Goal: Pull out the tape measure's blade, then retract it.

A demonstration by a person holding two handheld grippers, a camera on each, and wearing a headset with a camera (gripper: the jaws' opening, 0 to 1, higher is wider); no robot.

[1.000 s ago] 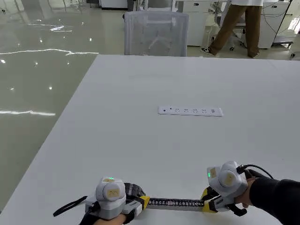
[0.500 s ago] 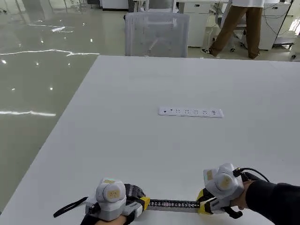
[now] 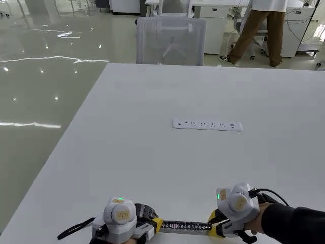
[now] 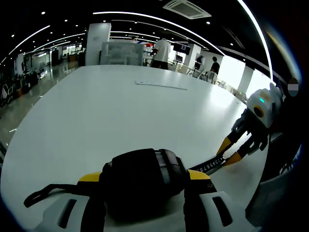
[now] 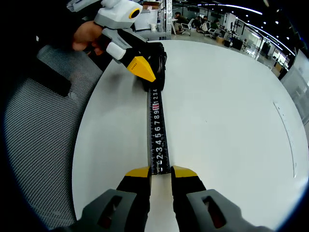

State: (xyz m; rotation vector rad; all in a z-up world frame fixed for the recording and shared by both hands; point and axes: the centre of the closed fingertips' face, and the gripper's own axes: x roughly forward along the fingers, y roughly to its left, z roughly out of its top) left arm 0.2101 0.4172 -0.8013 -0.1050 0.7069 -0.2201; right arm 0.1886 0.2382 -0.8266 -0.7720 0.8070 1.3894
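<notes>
Heads up, the risky bit here is the blade (image 5: 158,130) getting away from you. Your right gripper (image 5: 161,172) has only the very end of it pinched between the yellow tips. If that hold slips, I'd expect the spring to whip the blade back into the case (image 4: 142,181) pretty hard. A twist of that wrist could also kink the blade, since it's lying flat with the numbers up. When you feed it back, go slow so the end hook doesn't slam home.

The other weak spot is the left gripper (image 3: 152,222). Its jaws are clamped around the round black case, and a round body could roll in that grip if you pull off-axis. The whole thing sits right at the near edge of the table (image 3: 152,152), so there isn't much room to recover it.

Pose-wise, in the head view both grippers are low along the bottom edge. The case is left of centre, and a short length of blade runs right to the right gripper. Your dark sleeve (image 3: 294,223) comes in from the lower right corner. The right gripper points straight down the blade at the case. The black strap (image 3: 76,229) trails off toward the lower left.
</notes>
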